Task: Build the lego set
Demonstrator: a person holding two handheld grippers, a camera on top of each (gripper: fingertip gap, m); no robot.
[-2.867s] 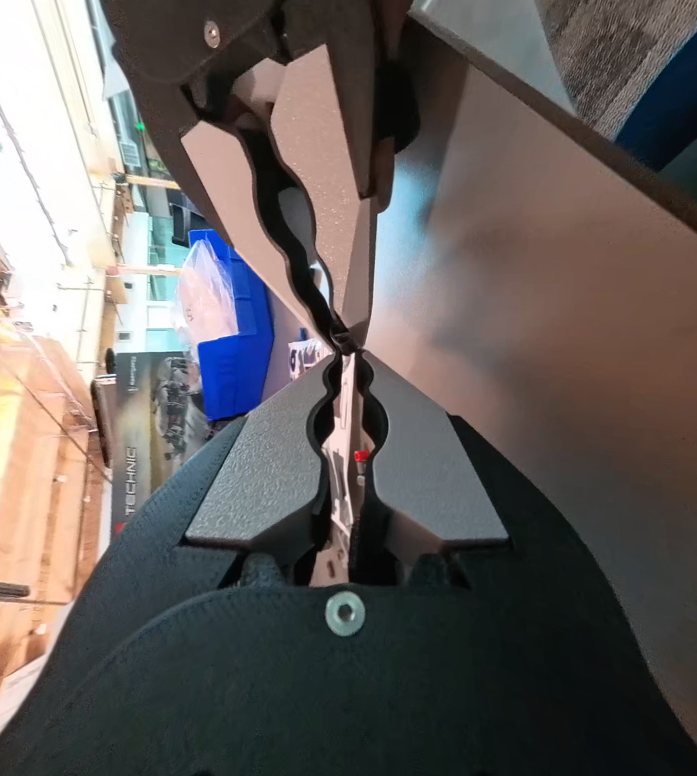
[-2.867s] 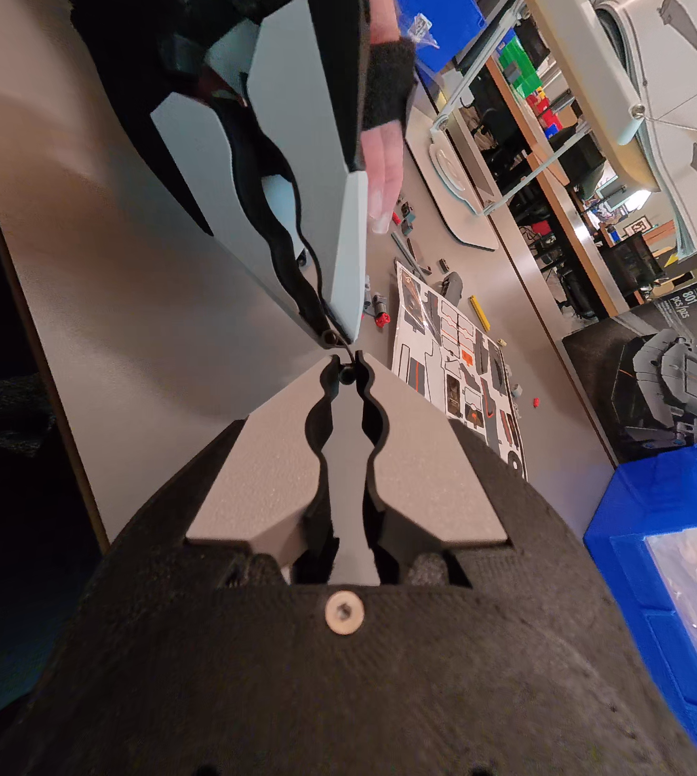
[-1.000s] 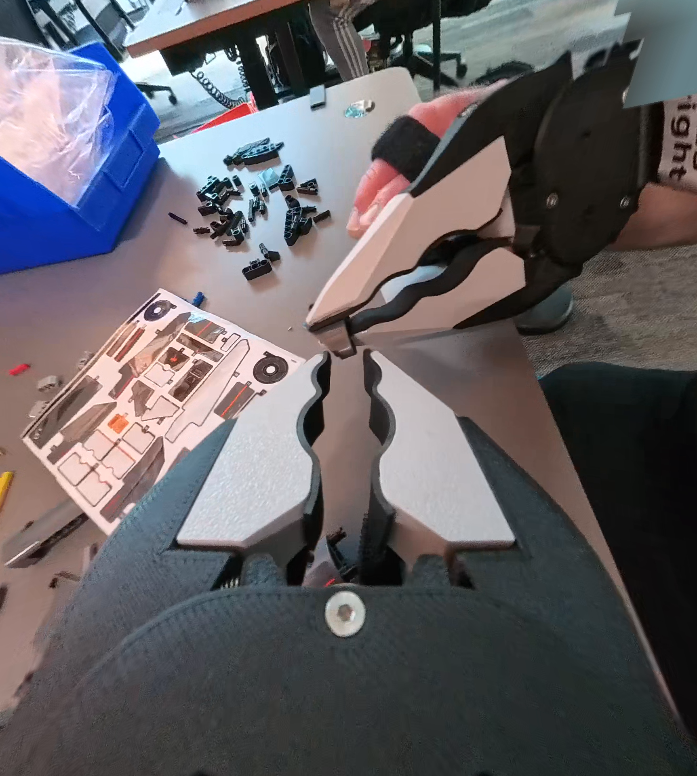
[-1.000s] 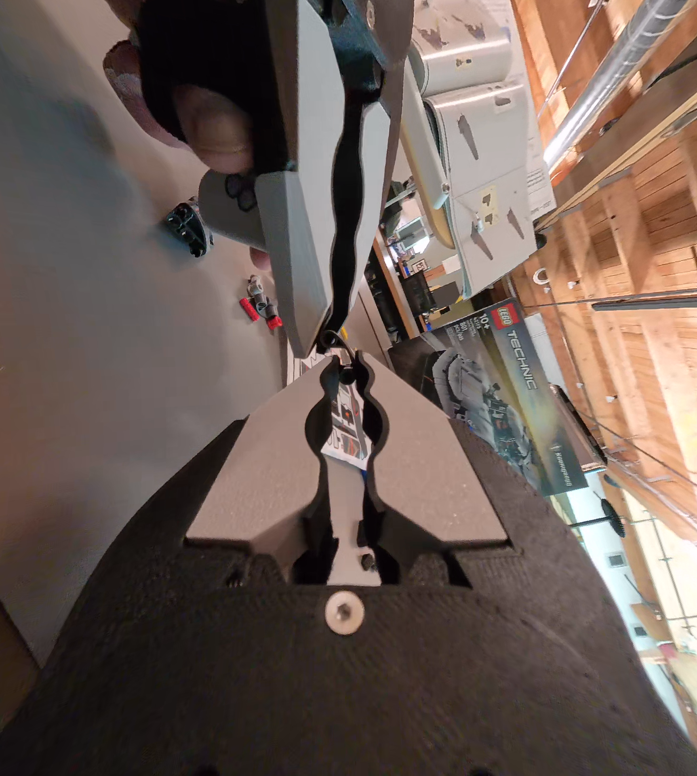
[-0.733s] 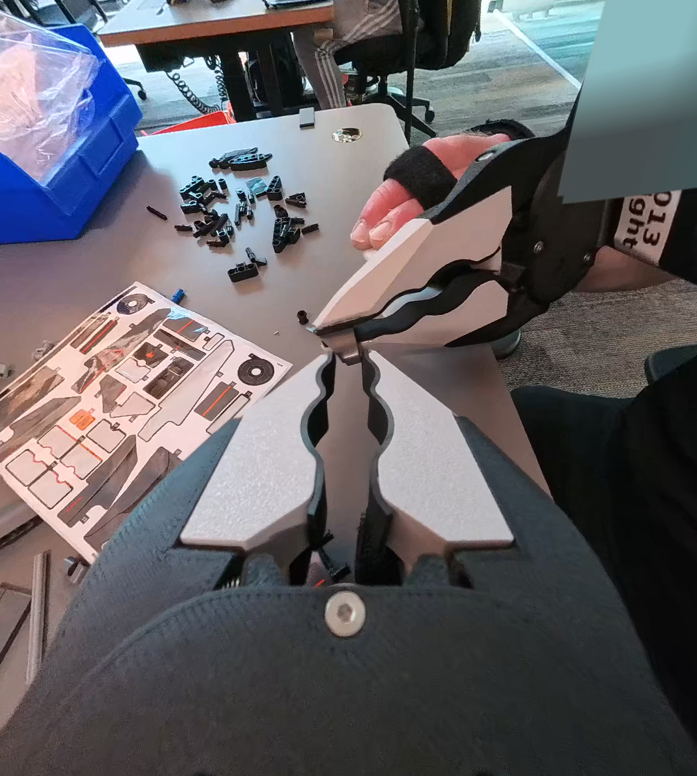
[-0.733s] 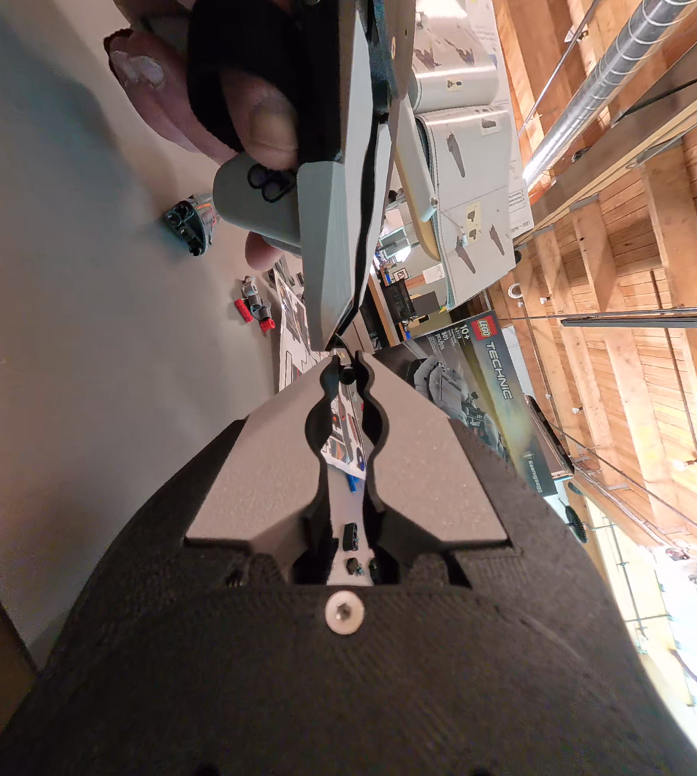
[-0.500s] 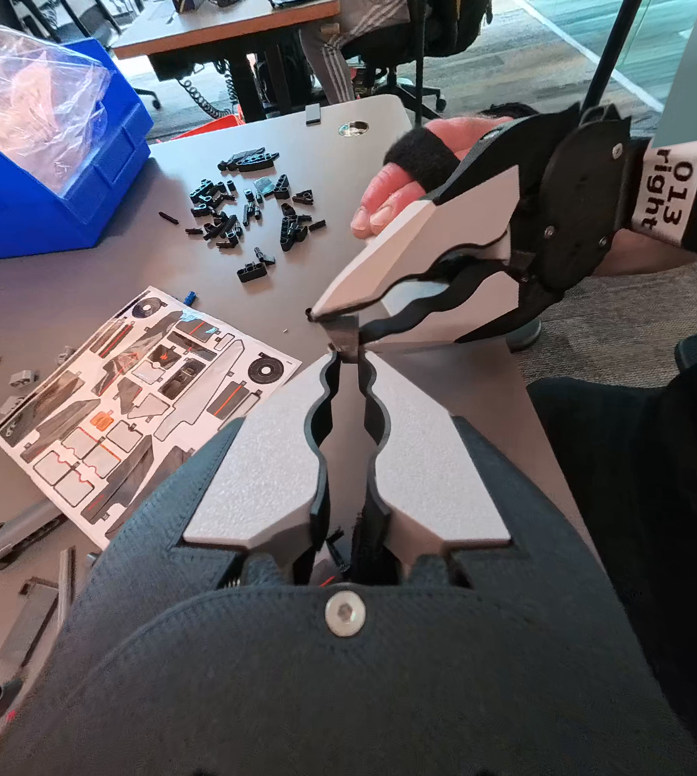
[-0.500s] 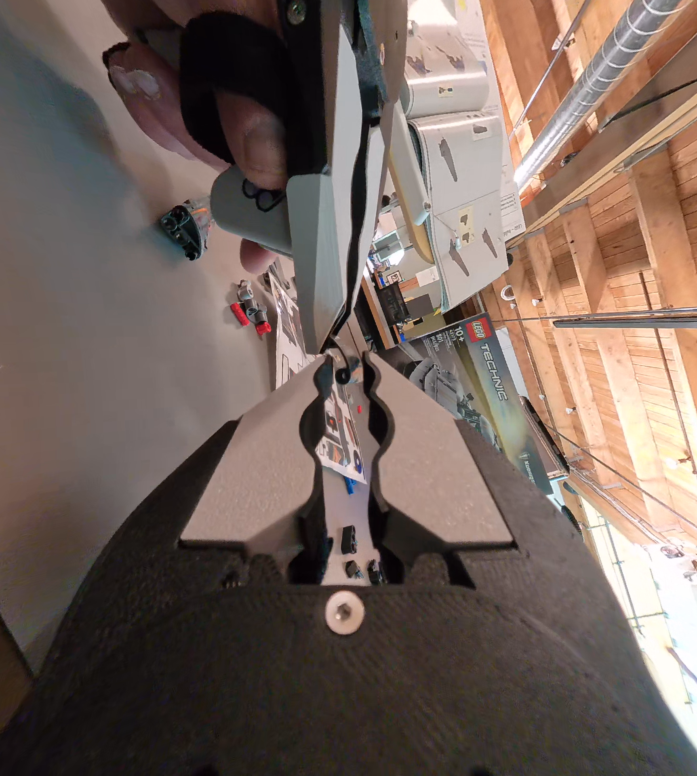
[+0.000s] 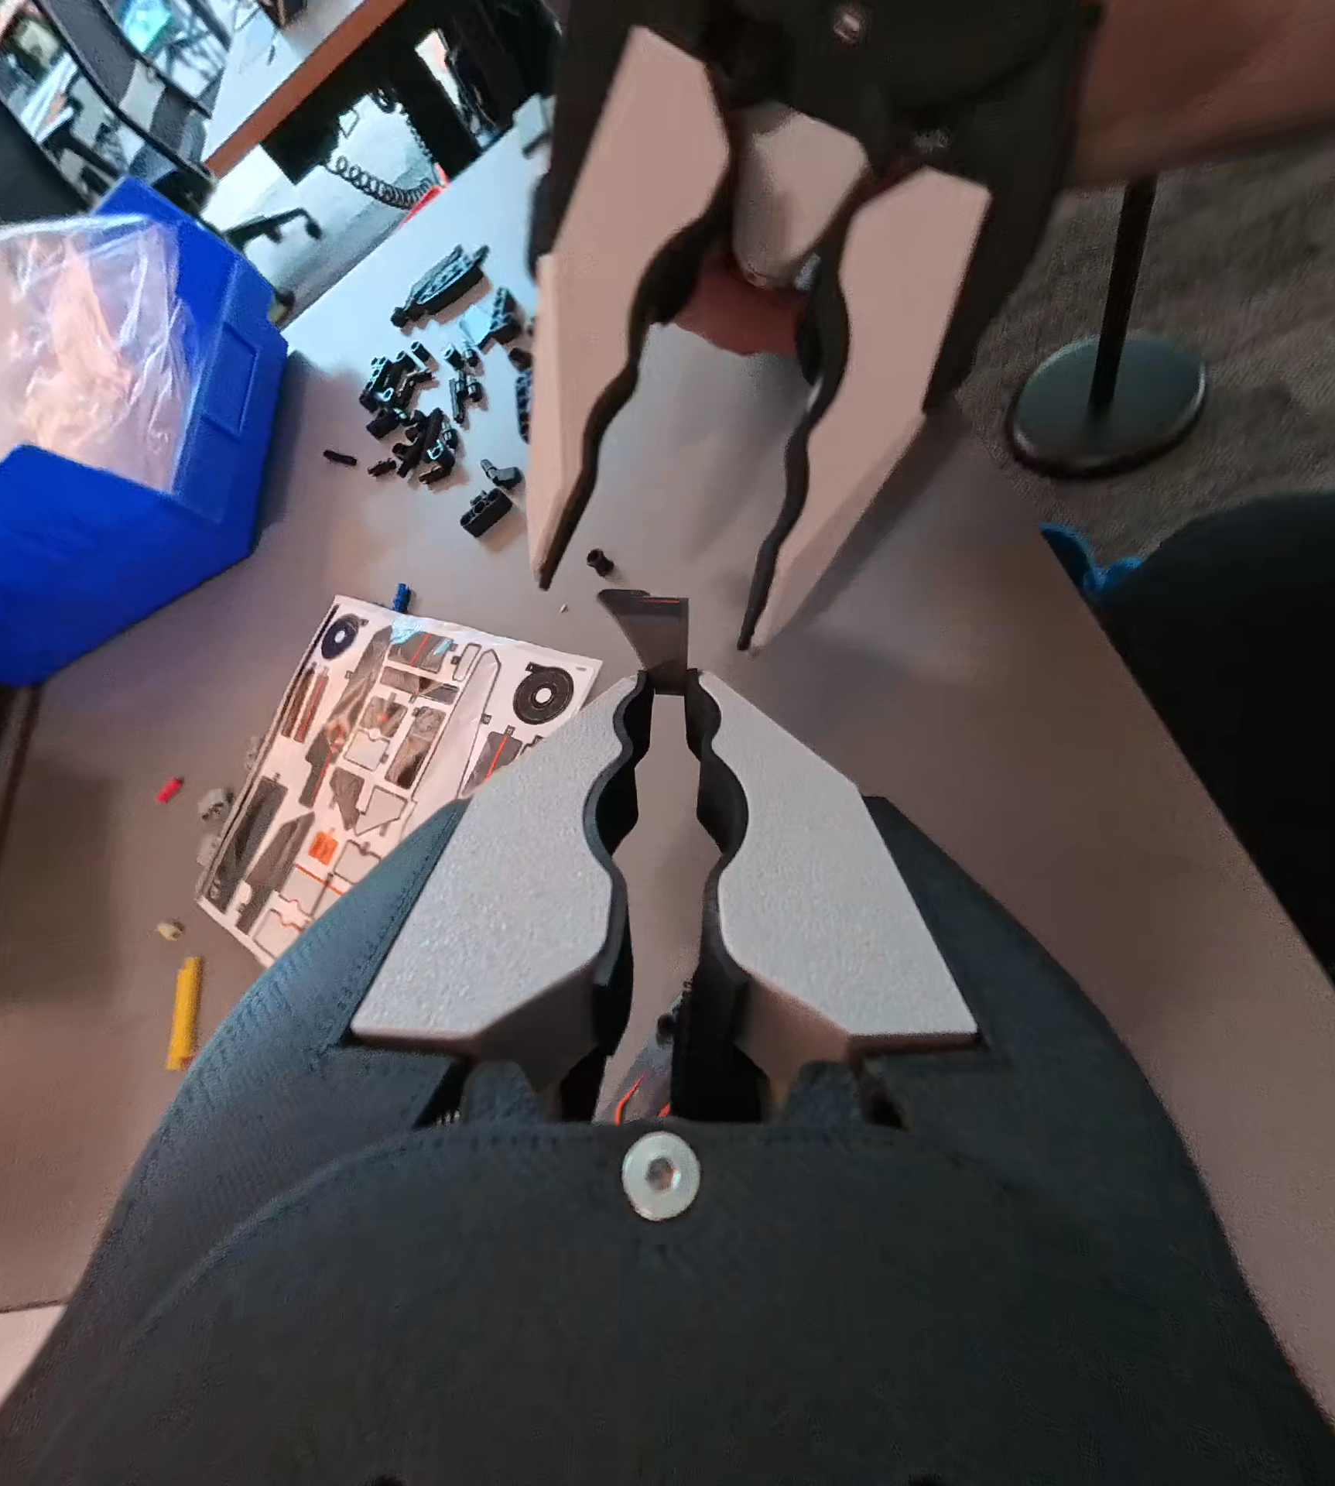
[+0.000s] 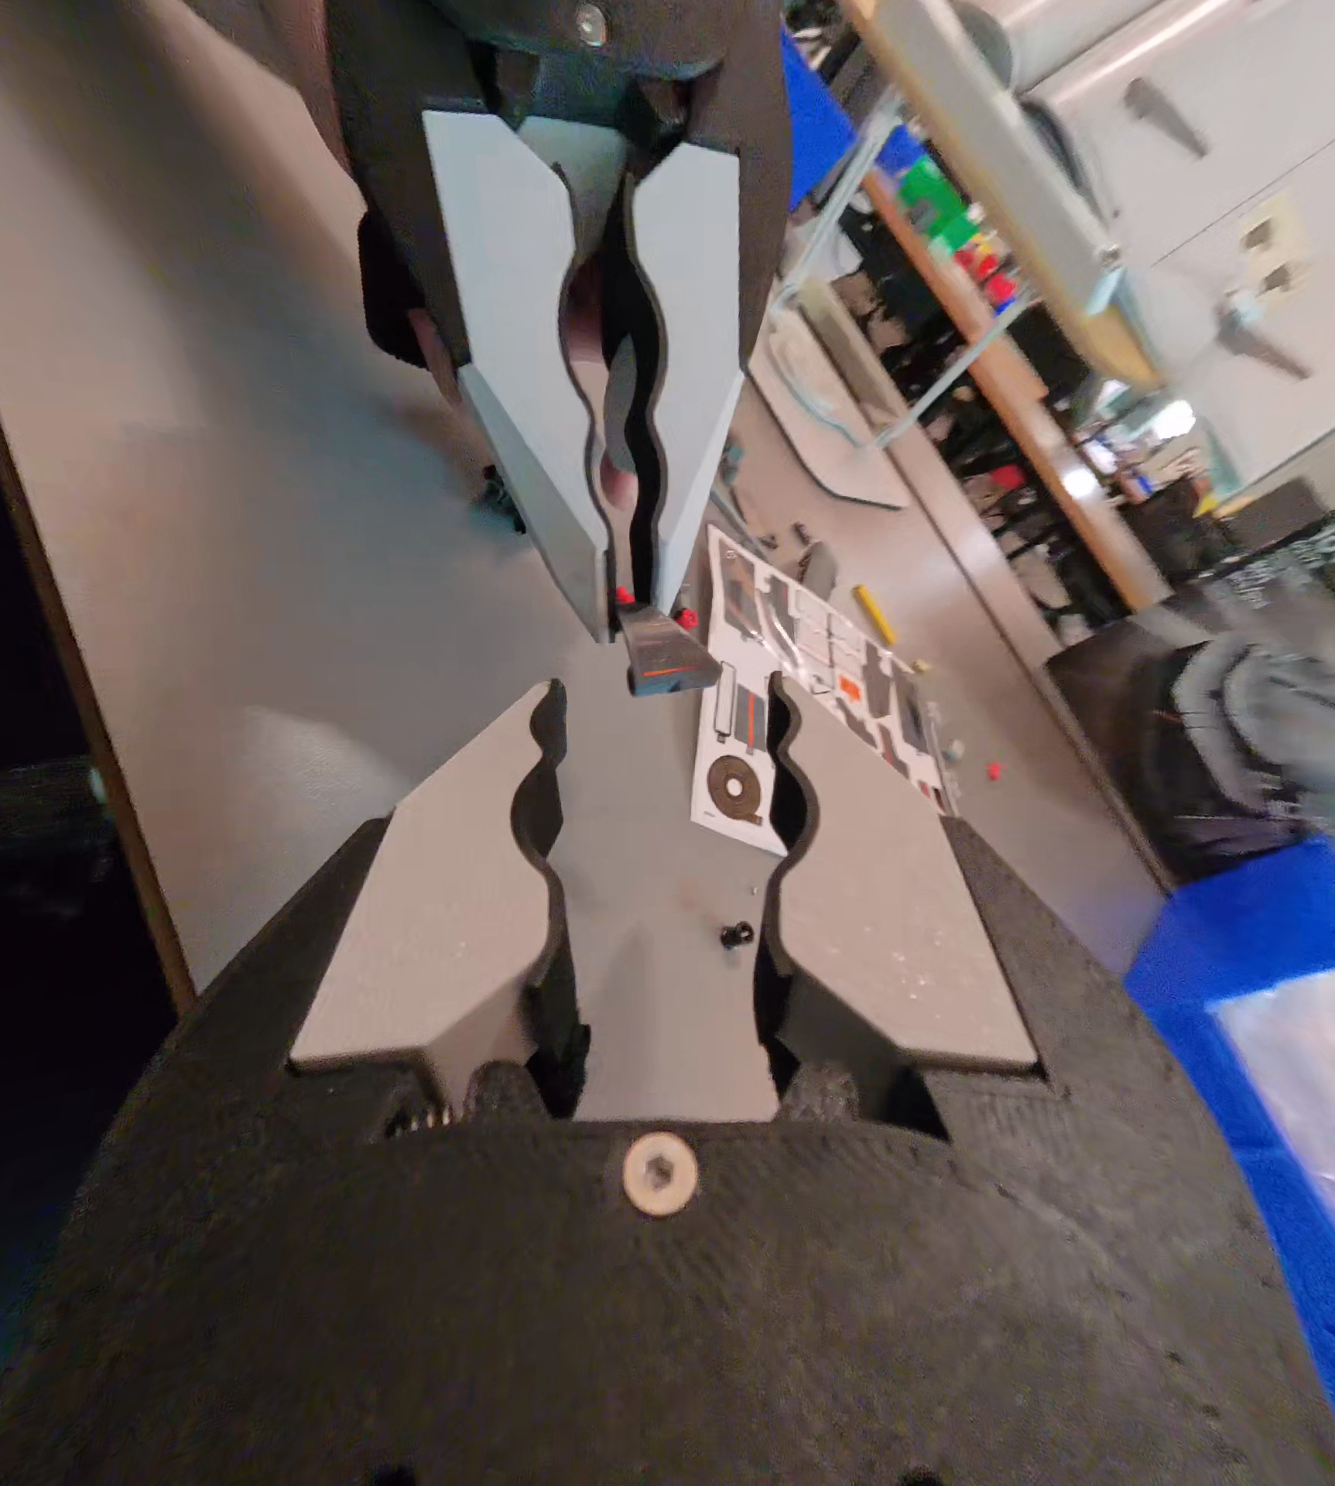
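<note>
The left gripper [image 9: 668, 683] is pinching a small dark sticker [image 9: 652, 631] by one edge above the table [image 9: 929, 724], while the right gripper [image 10: 668, 691] is hanging wide open and empty. The build is looking barely begun — loose black pieces [image 9: 439, 402] and the sticker sheet [image 9: 390, 764] are lying unused, and no assembled model is showing.
</note>
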